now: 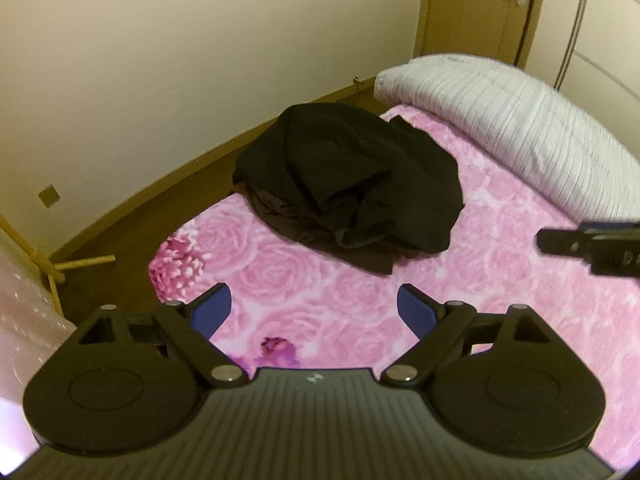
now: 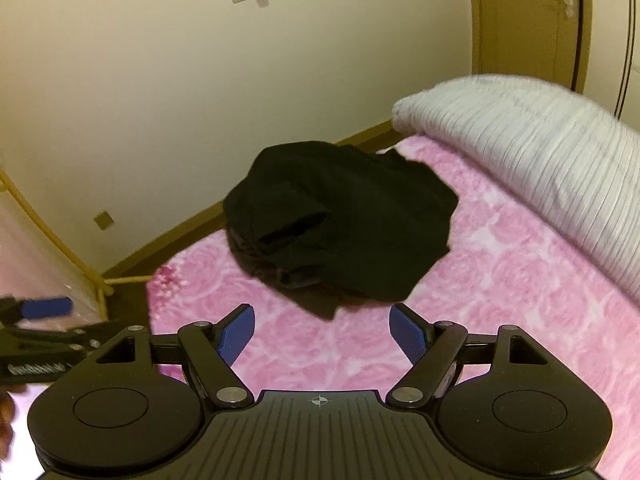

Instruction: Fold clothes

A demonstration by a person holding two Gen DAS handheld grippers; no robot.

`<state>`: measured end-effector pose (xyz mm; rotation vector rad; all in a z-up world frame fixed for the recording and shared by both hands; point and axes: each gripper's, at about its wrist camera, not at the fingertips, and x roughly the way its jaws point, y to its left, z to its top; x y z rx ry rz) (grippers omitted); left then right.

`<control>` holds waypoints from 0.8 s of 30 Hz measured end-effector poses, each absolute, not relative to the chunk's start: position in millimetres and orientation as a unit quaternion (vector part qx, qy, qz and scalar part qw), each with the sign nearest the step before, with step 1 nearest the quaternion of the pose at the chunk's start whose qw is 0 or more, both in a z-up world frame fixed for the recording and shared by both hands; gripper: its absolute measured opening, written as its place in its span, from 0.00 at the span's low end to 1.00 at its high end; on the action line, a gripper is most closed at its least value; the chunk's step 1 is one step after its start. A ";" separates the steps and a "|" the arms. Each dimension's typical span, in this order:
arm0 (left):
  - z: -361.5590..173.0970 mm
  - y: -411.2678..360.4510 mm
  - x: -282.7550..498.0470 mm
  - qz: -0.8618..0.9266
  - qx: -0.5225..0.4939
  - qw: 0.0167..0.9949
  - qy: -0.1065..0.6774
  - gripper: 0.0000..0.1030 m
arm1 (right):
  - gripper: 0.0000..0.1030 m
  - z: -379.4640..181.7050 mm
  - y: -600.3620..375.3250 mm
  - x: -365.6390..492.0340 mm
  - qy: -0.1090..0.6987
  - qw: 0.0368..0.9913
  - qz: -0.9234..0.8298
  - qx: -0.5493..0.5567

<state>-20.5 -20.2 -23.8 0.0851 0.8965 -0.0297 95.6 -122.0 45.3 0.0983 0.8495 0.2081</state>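
Observation:
A black garment [image 1: 348,184] lies crumpled in a heap on the pink rose-patterned blanket [image 1: 500,280], near the bed's far edge by the wall. It also shows in the right wrist view [image 2: 340,224]. My left gripper [image 1: 314,308] is open and empty, above the blanket short of the heap. My right gripper [image 2: 322,330] is open and empty, also just short of the heap. The right gripper's fingers show at the right edge of the left wrist view [image 1: 560,240]. The left gripper shows at the left edge of the right wrist view [image 2: 48,308].
A white ribbed pillow or rolled quilt [image 1: 520,120] lies at the head of the bed on the right. The cream wall [image 1: 160,60] and brown skirting run along the far side. A yellow-framed rack [image 1: 44,268] stands at the left. A wooden door [image 1: 480,8] is behind.

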 end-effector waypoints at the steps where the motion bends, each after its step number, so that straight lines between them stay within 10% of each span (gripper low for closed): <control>1: -28.0 -19.0 -16.2 -0.016 0.059 0.899 0.434 0.86 | 0.75 42.0 -122.1 97.3 0.410 0.906 0.100 0.036; 24: -203.1 4.5 236.0 -0.276 0.454 0.793 0.299 0.86 | 0.75 -95.5 -43.6 286.2 0.437 0.860 0.188 -0.185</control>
